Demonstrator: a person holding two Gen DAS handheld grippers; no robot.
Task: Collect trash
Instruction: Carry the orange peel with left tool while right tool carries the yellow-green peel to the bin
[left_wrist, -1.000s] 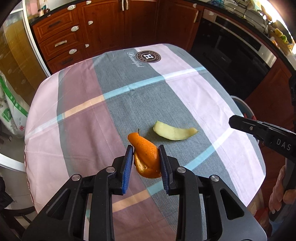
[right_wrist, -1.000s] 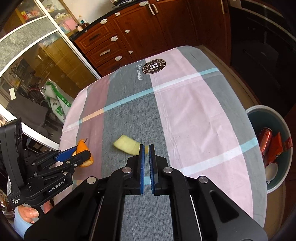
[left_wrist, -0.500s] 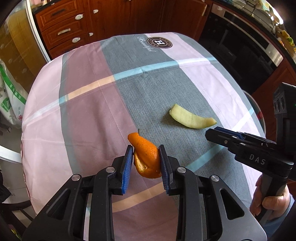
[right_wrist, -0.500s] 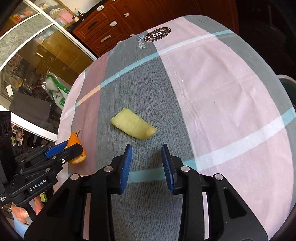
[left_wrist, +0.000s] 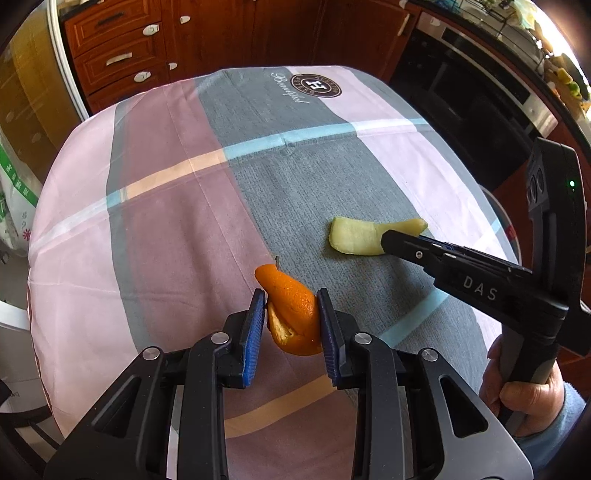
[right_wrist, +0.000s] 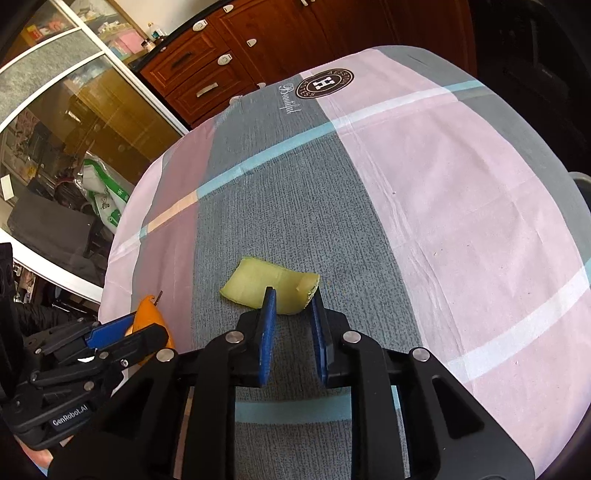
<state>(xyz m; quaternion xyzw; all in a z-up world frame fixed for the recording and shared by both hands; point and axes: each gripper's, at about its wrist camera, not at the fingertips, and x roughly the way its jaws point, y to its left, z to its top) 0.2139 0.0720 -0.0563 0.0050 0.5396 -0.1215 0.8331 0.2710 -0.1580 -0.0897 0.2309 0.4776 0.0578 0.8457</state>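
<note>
Over the round table, draped in a pink, grey and mauve striped cloth (left_wrist: 177, 206), the person works a gripper in each hand.

The left gripper (left_wrist: 291, 325) has its two blue-padded jaws pressed against the flanks of a curled orange peel with a little stem at its tip (left_wrist: 291, 306). The peel stands between the pads and pokes out ahead of them, its pointed end leaning toward the left jaw's side, its pale inner face showing low down between the pads. From the right wrist view the same peel (right_wrist: 147, 310) shows just past that gripper's blue pad, clear of the cloth as far as I can tell.

Ahead of the left jaws and off to their right lies a pale yellow-green, curved strip of fruit peel (left_wrist: 358, 240), flat on the grey band of the cloth. The right gripper (right_wrist: 291, 299) has come to it: its jaws are closing, one blue pad on either side of the strip's near end. The strip (right_wrist: 258, 284) reaches out ahead and to the left of the left-hand pad, while its curled right end sits against the tip of the right-hand pad. Whether the pads already pinch it I cannot tell; a gap shows behind the strip between the pads.

Lower right in the left wrist view, a hand in a light blue sleeve (left_wrist: 528, 391) grips the black handle.
</note>
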